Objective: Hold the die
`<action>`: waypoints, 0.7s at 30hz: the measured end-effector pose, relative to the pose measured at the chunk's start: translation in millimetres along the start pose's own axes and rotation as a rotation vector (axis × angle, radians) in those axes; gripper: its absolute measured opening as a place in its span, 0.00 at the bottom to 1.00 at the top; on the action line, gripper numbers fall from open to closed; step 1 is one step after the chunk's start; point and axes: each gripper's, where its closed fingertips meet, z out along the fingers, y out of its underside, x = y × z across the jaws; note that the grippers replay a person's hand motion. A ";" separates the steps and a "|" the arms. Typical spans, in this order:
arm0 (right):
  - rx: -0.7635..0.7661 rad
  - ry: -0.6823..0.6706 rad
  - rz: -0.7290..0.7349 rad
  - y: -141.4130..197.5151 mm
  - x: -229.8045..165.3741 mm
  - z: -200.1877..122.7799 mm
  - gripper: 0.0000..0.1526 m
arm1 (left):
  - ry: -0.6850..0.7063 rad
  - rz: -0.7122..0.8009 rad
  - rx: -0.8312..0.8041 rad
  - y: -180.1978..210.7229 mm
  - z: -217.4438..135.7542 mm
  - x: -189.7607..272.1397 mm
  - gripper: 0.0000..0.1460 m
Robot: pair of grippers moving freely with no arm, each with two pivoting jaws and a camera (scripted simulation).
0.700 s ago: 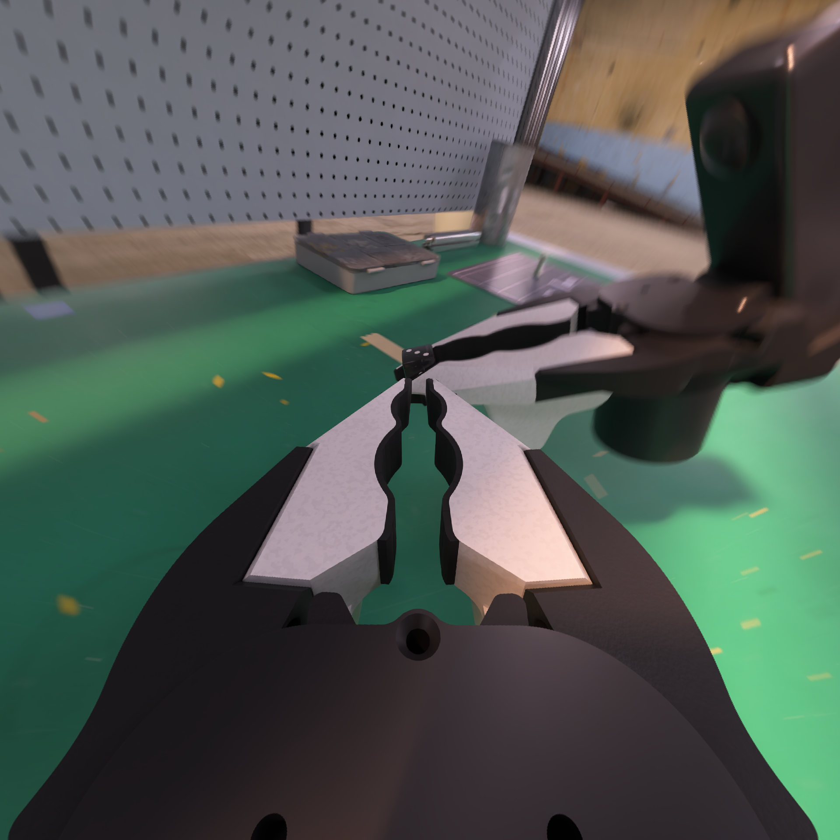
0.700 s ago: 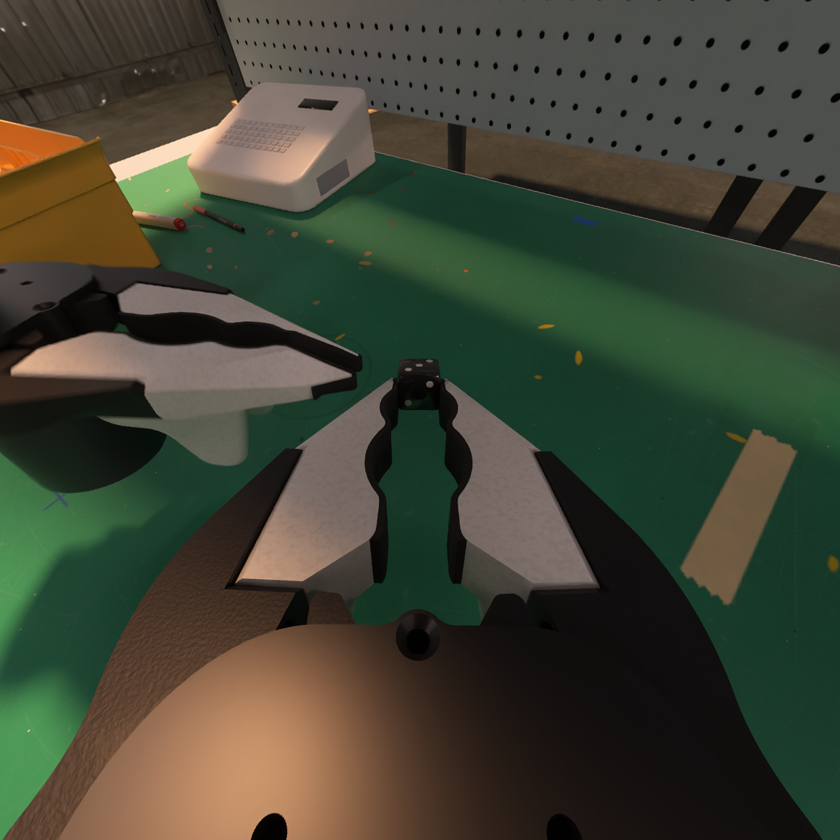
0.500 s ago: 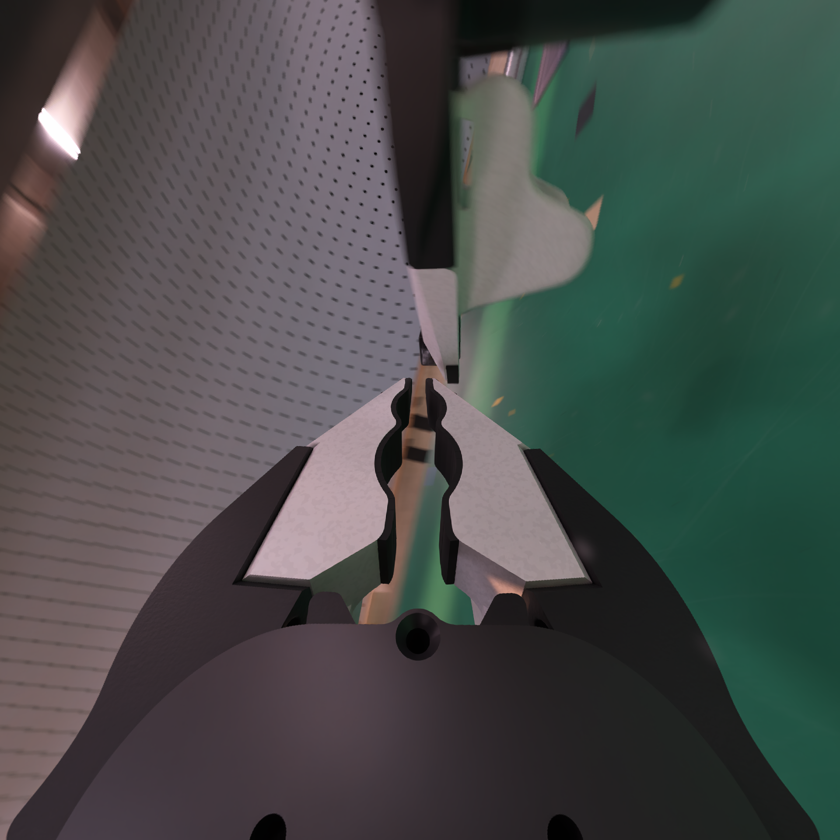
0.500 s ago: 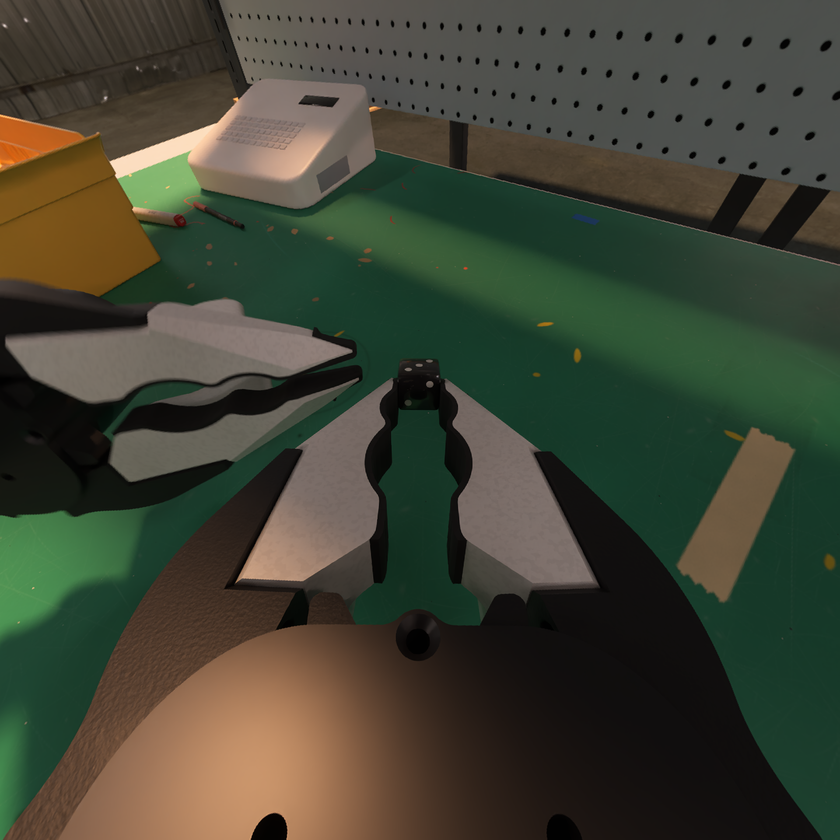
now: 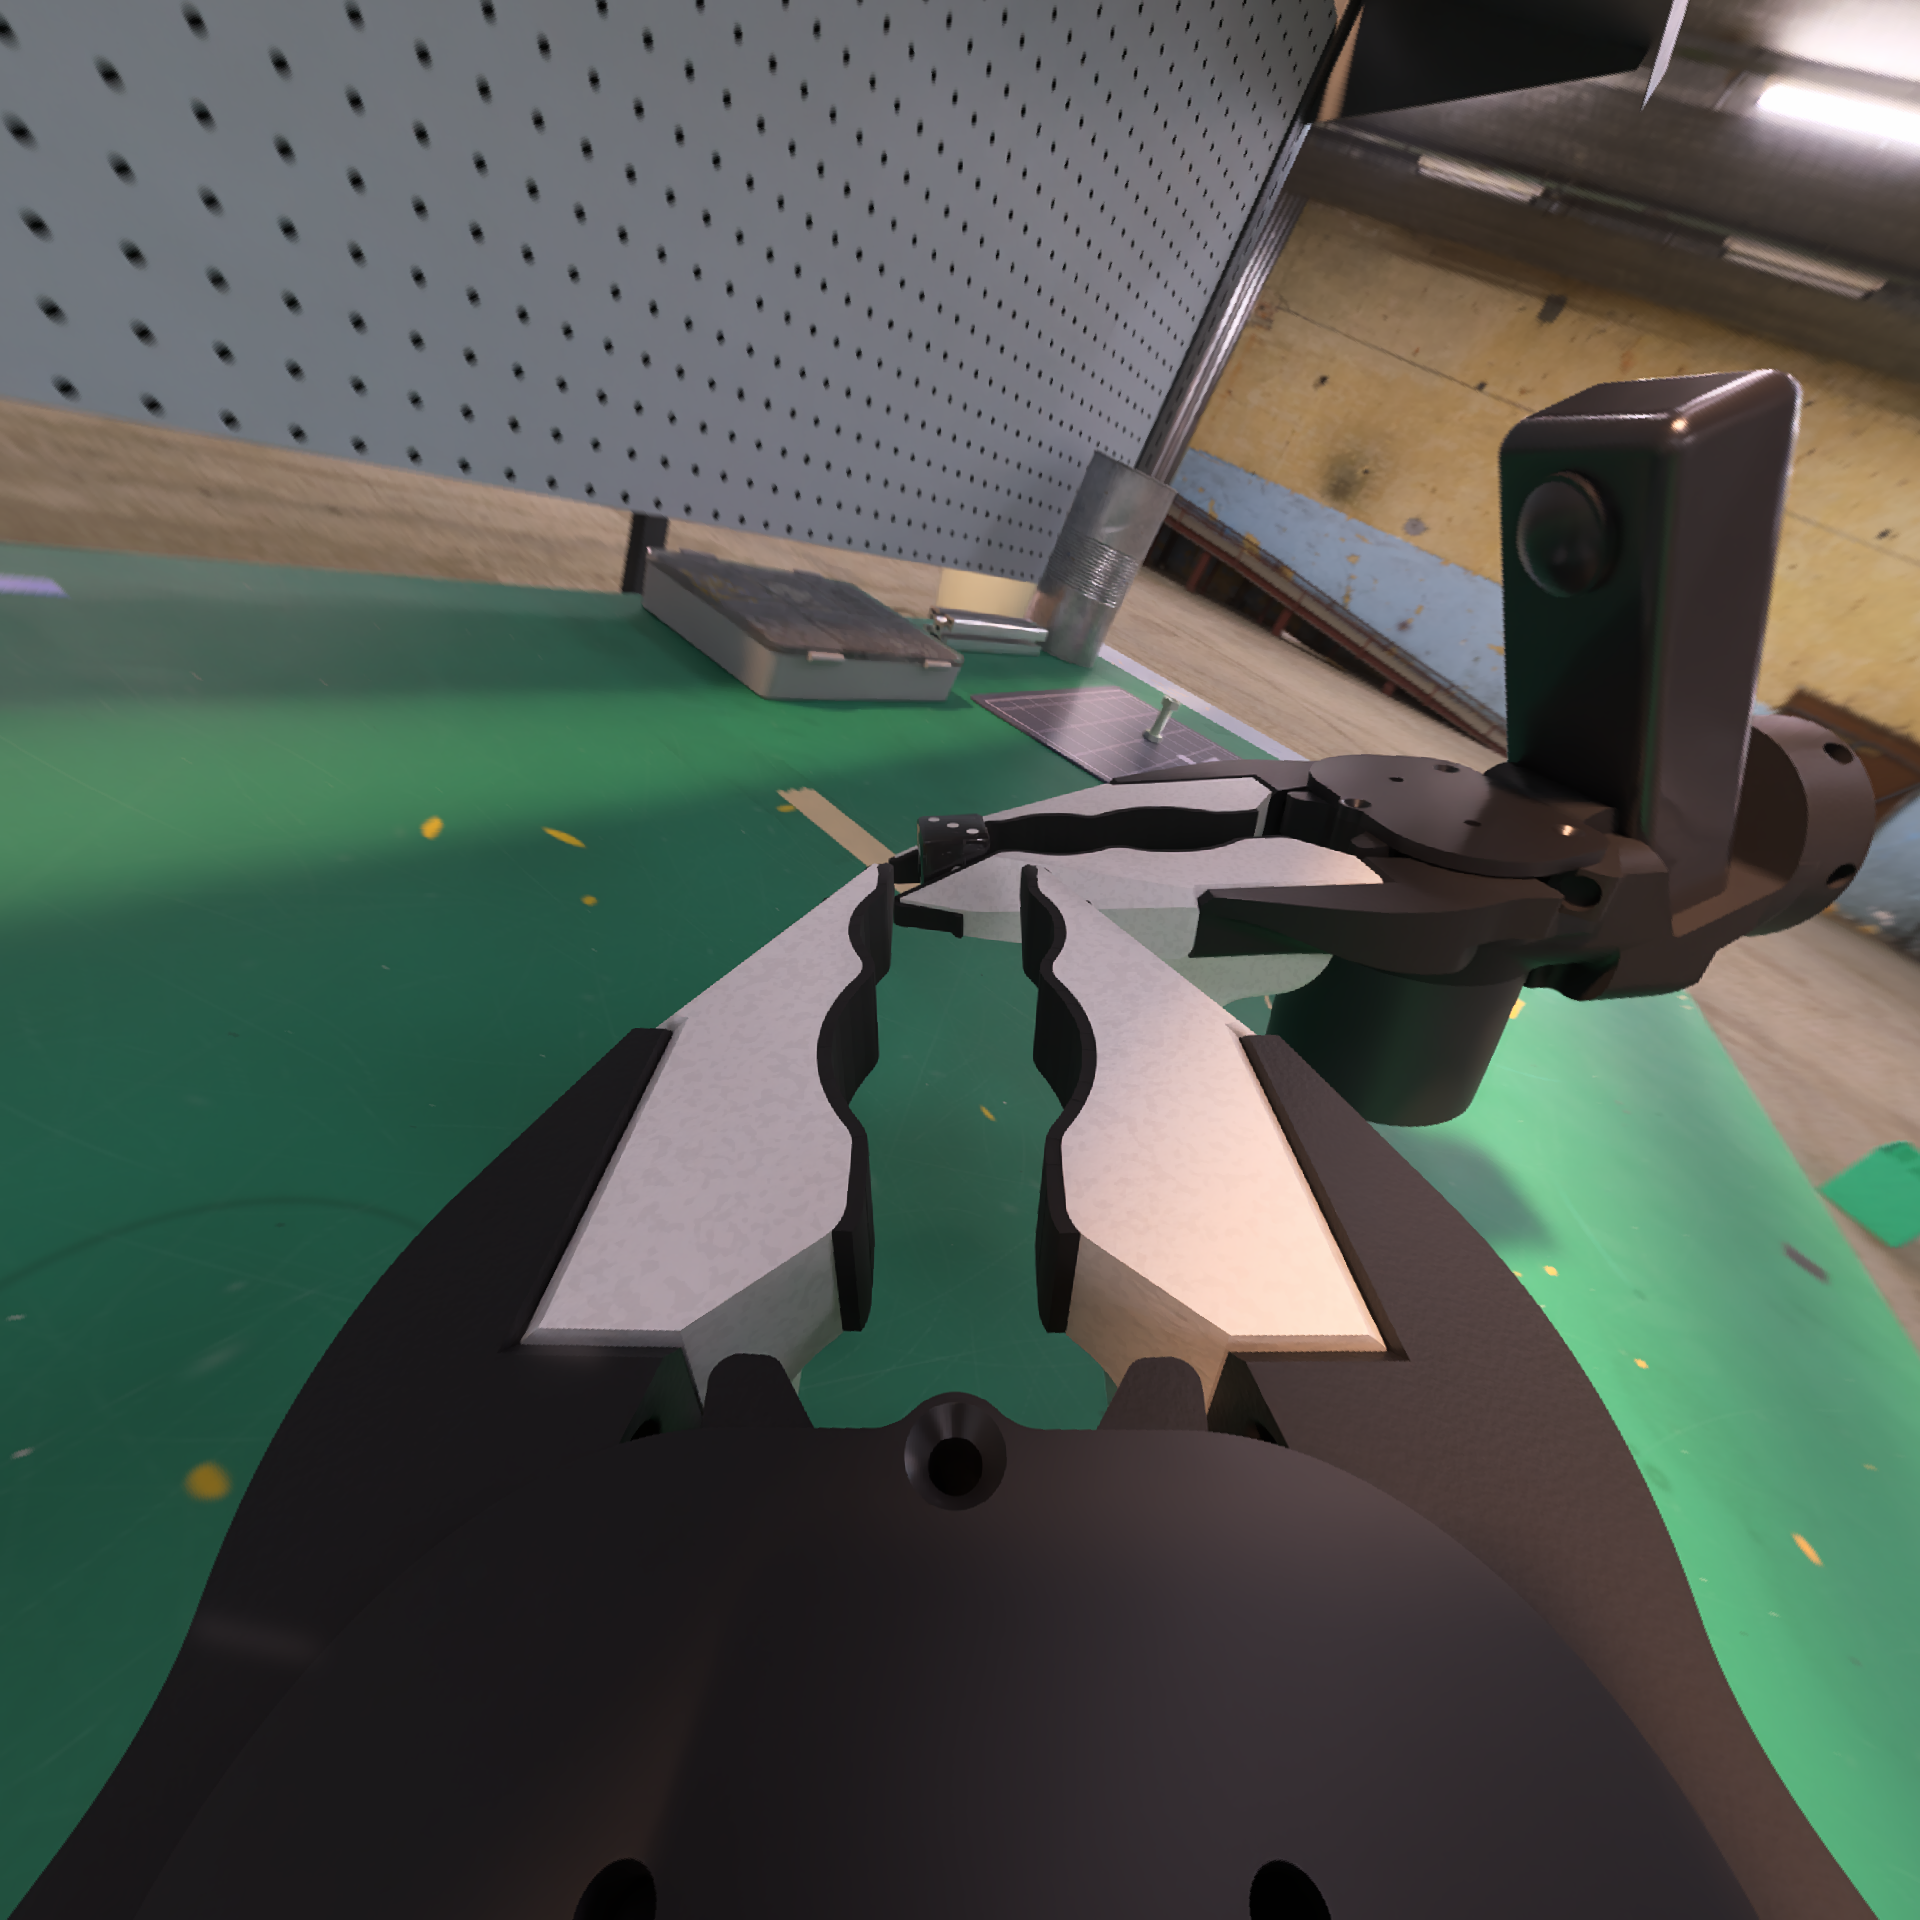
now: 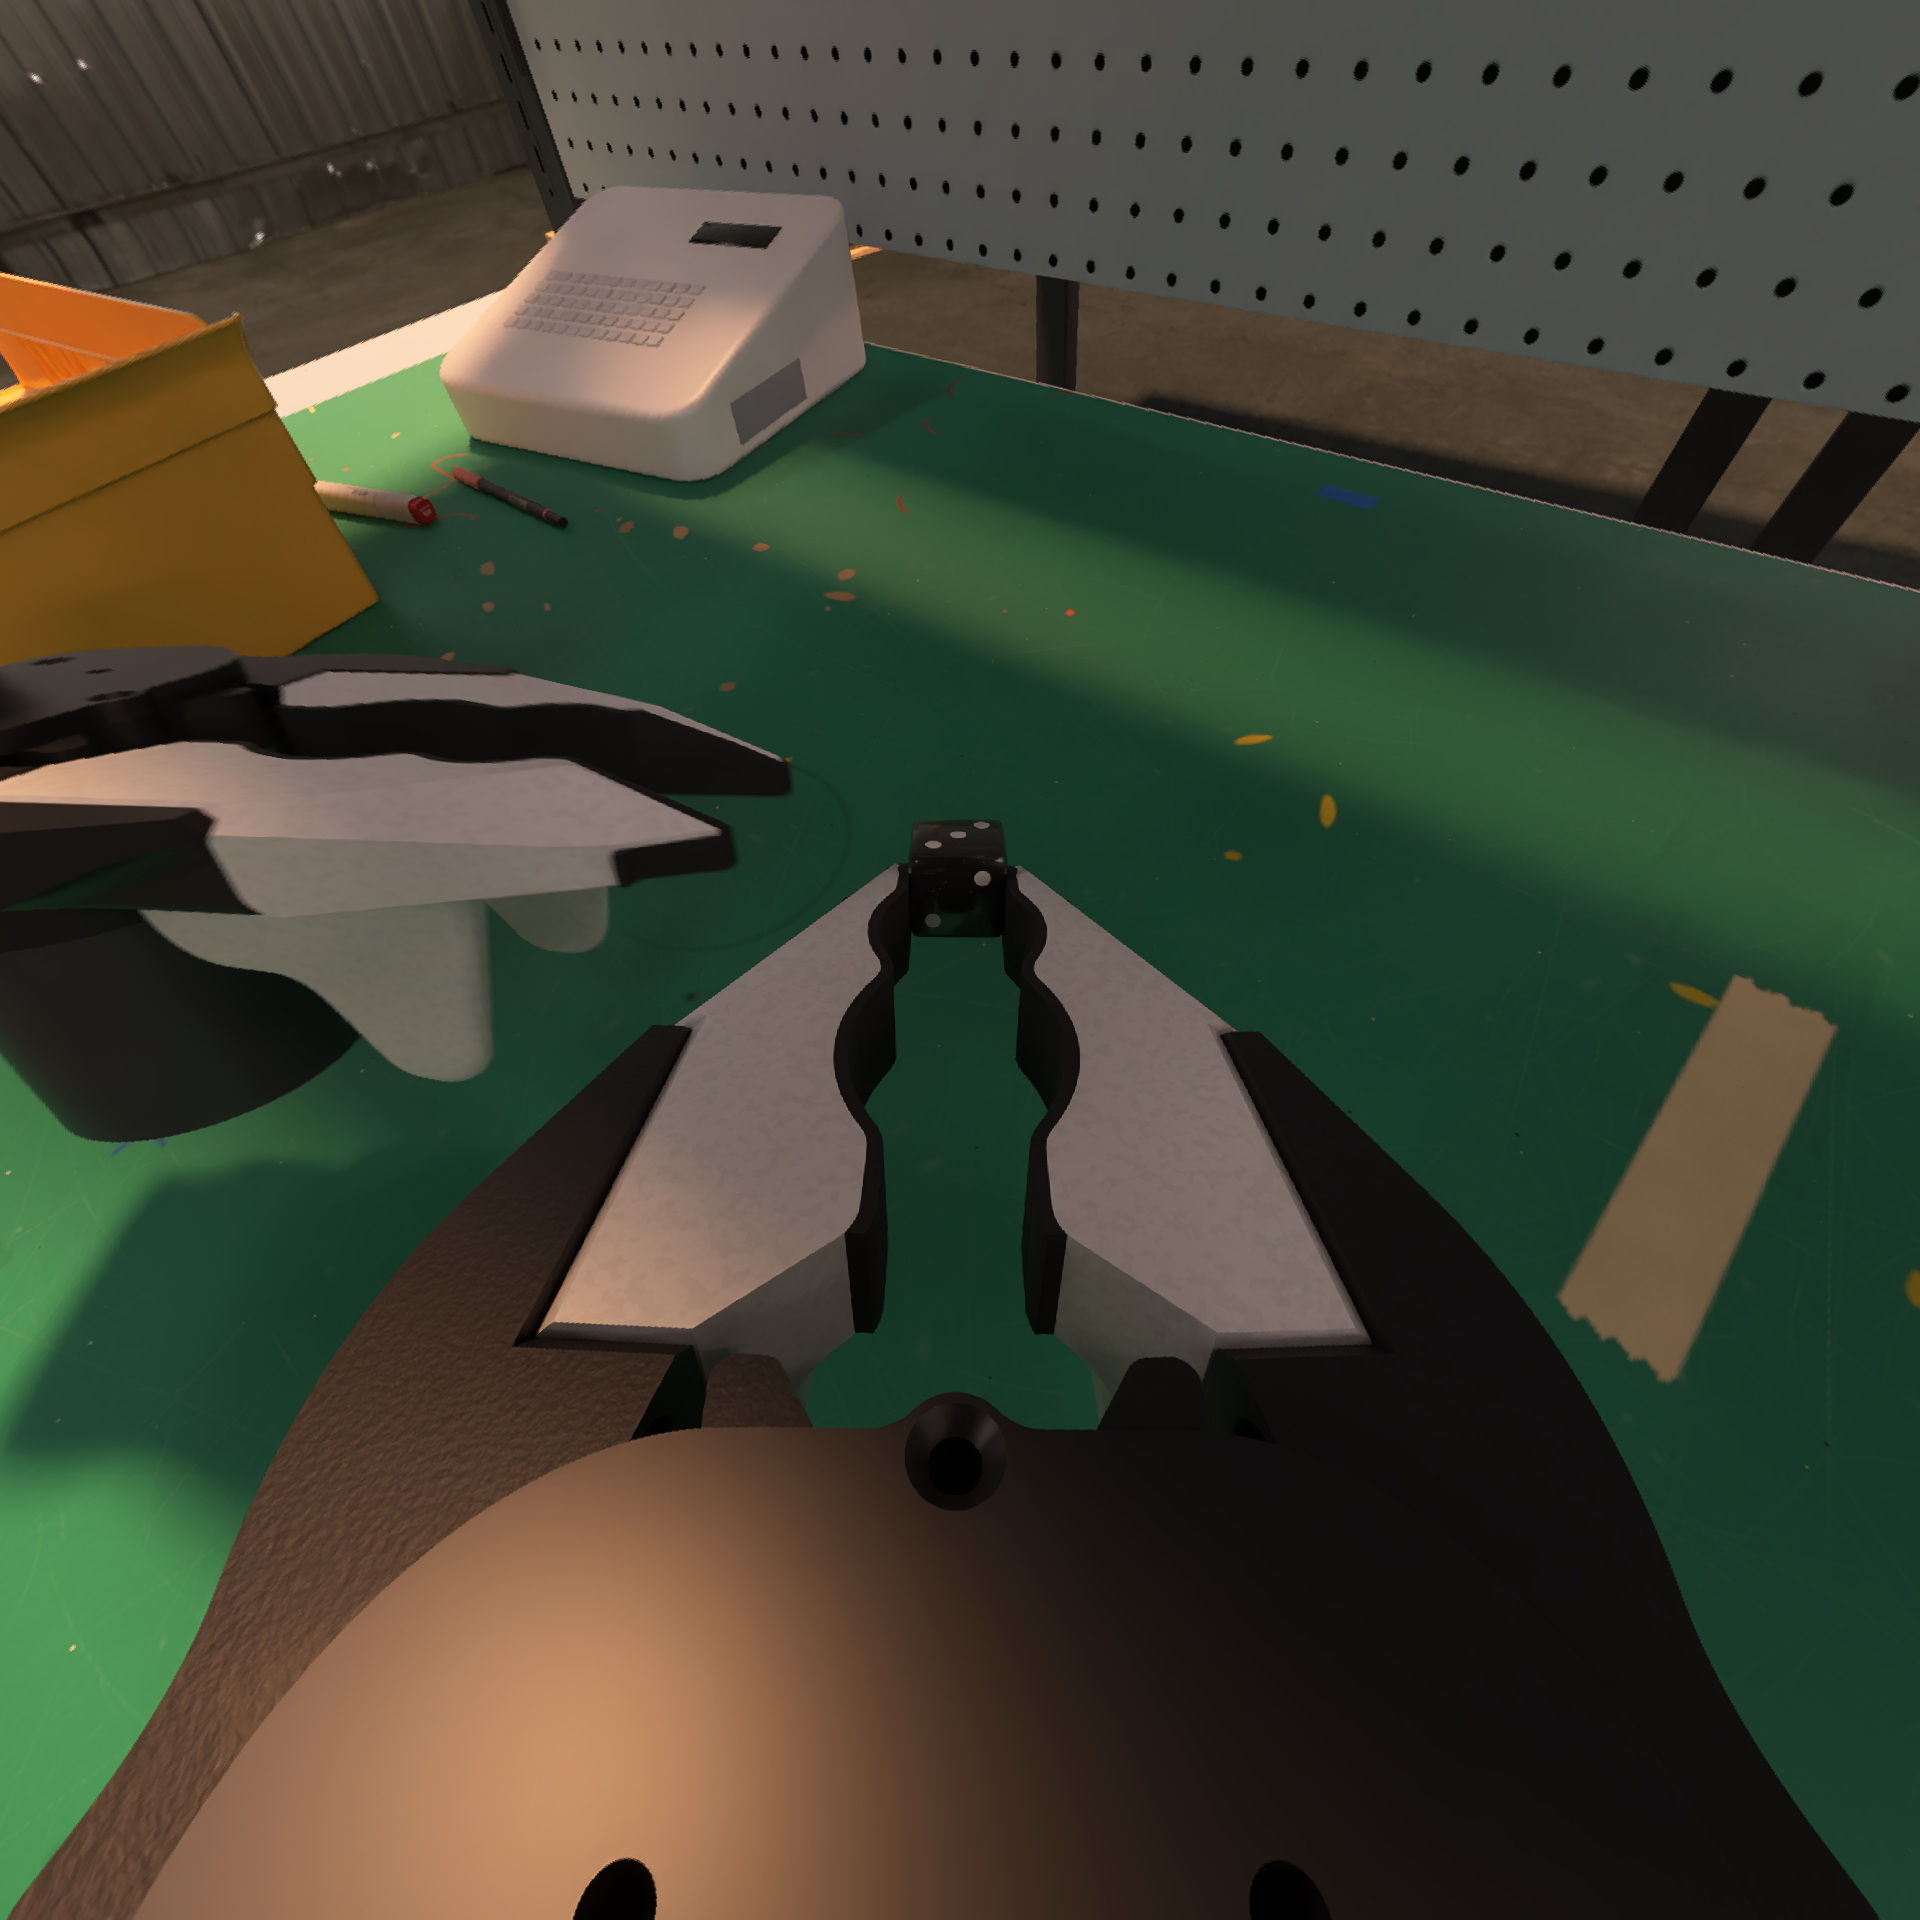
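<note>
A small black die with white pips [image 6: 956, 878] is clamped between the tips of my right gripper [image 6: 957, 896], which holds it just above the green table mat [image 6: 1351, 727]. My left gripper [image 5: 956, 888] is open and empty. Its fingertips are level with the die [image 5: 954, 836] and just short of it. In the right wrist view the left gripper [image 6: 753, 816] lies to the left of the die, a small gap away. In the left wrist view the right gripper [image 5: 935, 854] reaches in from the right.
A white keypad device [image 6: 665, 332], a yellow box [image 6: 156, 499] and markers [image 6: 374, 504] sit at the far left. A tape strip [image 6: 1694, 1174] lies to the right. A grey metal case [image 5: 800, 634], a metal cylinder [image 5: 1101, 571] and a pegboard [image 5: 623, 260] stand at the back.
My left gripper rolled onto its side, then came back level, and its jaws opened wider. My right gripper kept still with the die in its tips.
</note>
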 end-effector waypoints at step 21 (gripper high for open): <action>0.007 0.000 0.024 2.9 2.8 -2.5 0.11 | -0.206 0.776 -0.046 3.3 -2.2 4.8 0.14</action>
